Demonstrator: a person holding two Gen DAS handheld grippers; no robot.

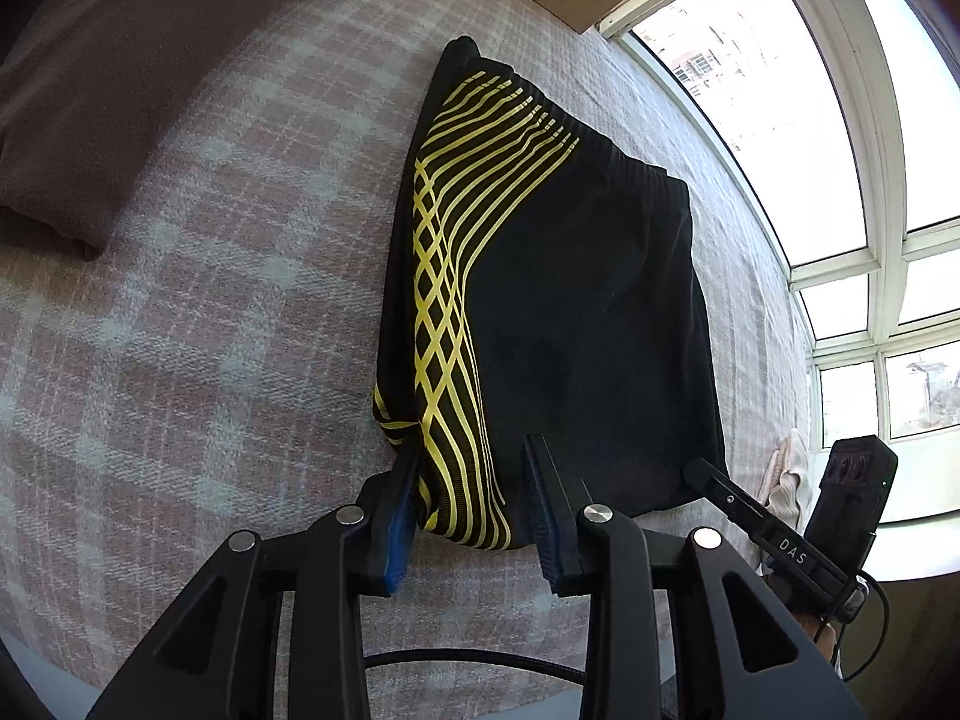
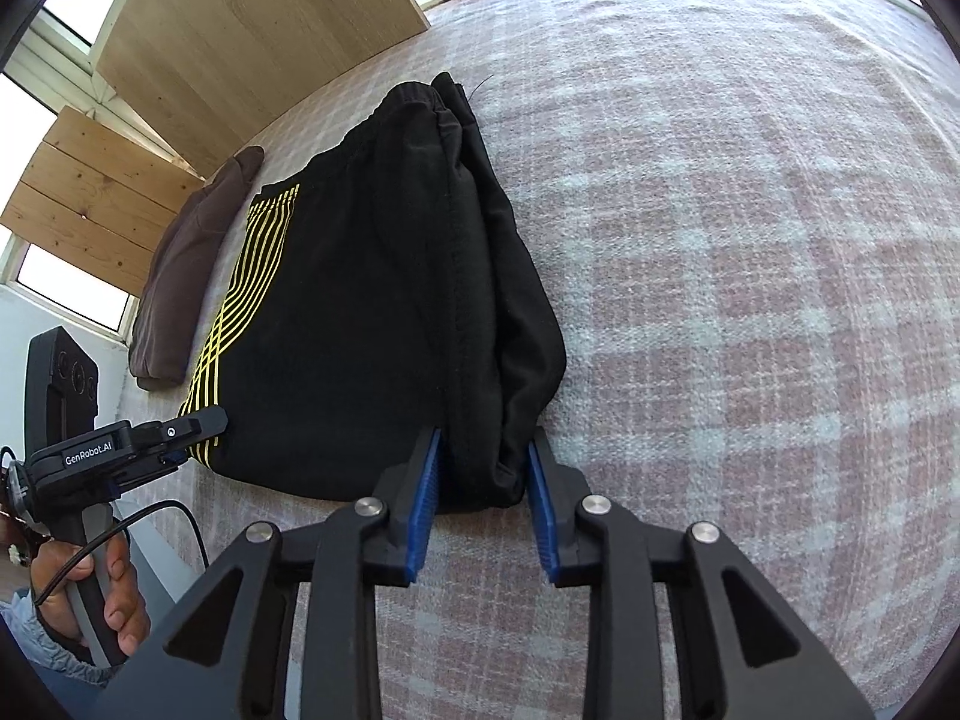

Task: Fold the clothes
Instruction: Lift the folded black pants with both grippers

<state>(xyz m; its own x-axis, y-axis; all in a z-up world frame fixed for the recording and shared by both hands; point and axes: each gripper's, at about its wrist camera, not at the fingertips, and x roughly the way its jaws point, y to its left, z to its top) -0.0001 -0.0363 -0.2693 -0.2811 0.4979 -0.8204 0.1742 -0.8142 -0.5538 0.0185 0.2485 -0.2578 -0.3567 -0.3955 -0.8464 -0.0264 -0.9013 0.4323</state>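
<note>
Mid-fold: left gripper [image 1: 474, 504] and right gripper [image 2: 485, 492], jaws part-open, straddling near corners of black shorts [image 1: 558, 300] on bed [image 1: 210, 300]. Next: close, lift evenly.

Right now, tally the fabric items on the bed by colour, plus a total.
Black with yellow stripes: 1, the folded shorts, both tongs, left and right, at the near edge
Brown: 1, the brown garment lying beside the shorts
Pink-and-white plaid: 1, the bed cover underneath
Total: 3
</note>
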